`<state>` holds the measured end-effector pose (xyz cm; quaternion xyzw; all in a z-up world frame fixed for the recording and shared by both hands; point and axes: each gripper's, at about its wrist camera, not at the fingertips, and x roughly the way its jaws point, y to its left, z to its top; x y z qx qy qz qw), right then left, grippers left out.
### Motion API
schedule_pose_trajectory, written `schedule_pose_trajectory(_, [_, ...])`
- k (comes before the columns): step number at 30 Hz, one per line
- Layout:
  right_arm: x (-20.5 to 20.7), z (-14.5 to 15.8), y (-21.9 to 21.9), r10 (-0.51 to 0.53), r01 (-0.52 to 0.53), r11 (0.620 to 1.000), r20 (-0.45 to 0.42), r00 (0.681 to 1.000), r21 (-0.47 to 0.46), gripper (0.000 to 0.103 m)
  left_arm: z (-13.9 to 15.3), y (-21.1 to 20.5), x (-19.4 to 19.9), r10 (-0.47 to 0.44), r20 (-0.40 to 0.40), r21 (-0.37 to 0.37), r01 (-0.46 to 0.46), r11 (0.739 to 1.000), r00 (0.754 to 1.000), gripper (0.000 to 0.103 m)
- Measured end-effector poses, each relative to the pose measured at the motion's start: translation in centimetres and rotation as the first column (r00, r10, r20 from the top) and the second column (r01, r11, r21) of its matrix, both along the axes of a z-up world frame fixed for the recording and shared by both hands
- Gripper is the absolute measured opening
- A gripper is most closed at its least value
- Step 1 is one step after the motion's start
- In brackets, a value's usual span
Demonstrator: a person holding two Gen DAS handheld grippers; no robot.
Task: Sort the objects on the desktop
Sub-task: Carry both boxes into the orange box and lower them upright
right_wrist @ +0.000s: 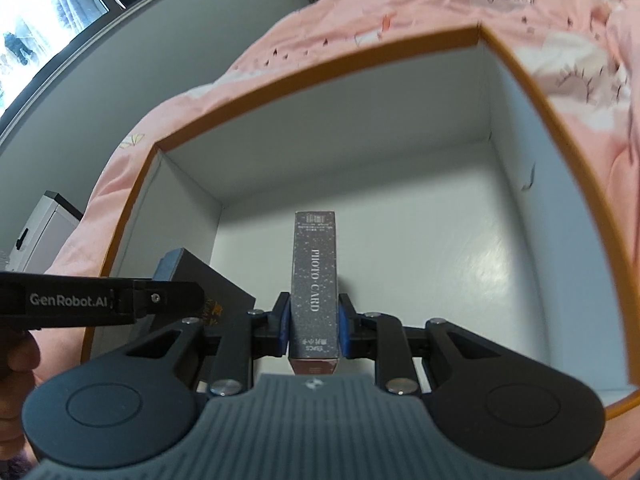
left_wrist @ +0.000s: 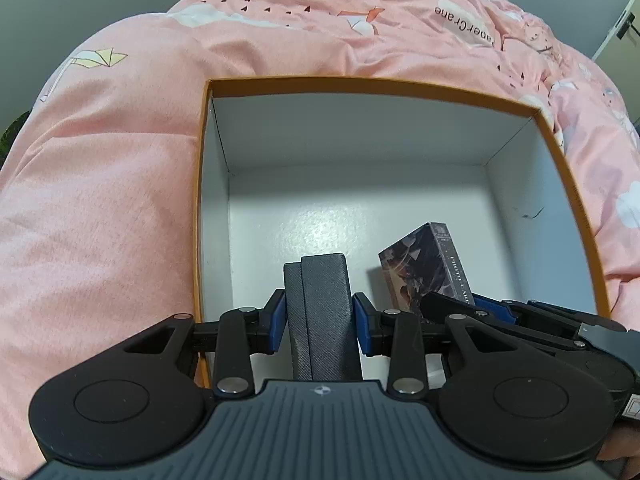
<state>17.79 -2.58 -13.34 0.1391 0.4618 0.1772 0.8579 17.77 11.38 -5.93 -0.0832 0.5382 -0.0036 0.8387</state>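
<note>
An open box (left_wrist: 360, 85) with an orange rim and white inside sits on a pink quilt. My left gripper (left_wrist: 319, 322) is shut on a dark grey textured case (left_wrist: 324, 308), held upright just inside the box's near wall. To its right appears the photo card box (left_wrist: 424, 268), gripped by my right gripper (left_wrist: 472, 312). In the right wrist view my right gripper (right_wrist: 314, 330) is shut on that speckled grey photo card box (right_wrist: 314, 272), standing on edge over the white floor of the open box (right_wrist: 320, 70). The left gripper (right_wrist: 160, 298) and its dark case (right_wrist: 208, 276) show at the left.
The pink quilt (left_wrist: 100, 200) surrounds the box on all sides. A grey wall and a window (right_wrist: 44, 20) lie beyond it, with a white cabinet (right_wrist: 48, 224) at the left. Part of a hand (right_wrist: 16, 356) holds the left gripper.
</note>
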Motion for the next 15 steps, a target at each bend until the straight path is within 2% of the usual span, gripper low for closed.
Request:
schedule_pose_trajectory(4, [0.3, -0.4, 0.7, 0.017, -0.017, 1.000, -0.025, 1.000, 0.009, 0.025, -0.3, -0.2, 0.0, -0.025, -0.014, 0.019, 0.026, 0.999, 1.000, 0.040])
schedule_pose_trajectory(6, [0.5, -0.5, 0.9, 0.027, -0.026, 0.999, -0.045, 0.999, 0.029, 0.025, -0.5, -0.8, 0.0, -0.036, -0.029, 0.079, 0.039, 0.996, 0.999, 0.040])
schedule_pose_trajectory(9, [0.6, -0.6, 1.4, 0.051, -0.048, 0.998, -0.060, 0.997, 0.040, 0.024, -0.8, -2.2, -0.1, -0.071, -0.045, 0.193, 0.078, 0.978, 0.996, 0.040])
schedule_pose_trajectory(12, [0.8, -0.8, 1.7, 0.073, -0.067, 0.996, -0.089, 0.993, 0.064, 0.024, -1.1, -2.9, -0.1, -0.068, -0.067, 0.252, 0.083, 0.964, 0.995, 0.040])
schedule_pose_trajectory(15, [1.2, -1.1, 1.8, 0.080, -0.072, 0.995, -0.119, 0.990, 0.070, 0.024, -1.3, -3.2, 0.1, -0.077, -0.100, 0.280, 0.103, 0.954, 0.992, 0.041])
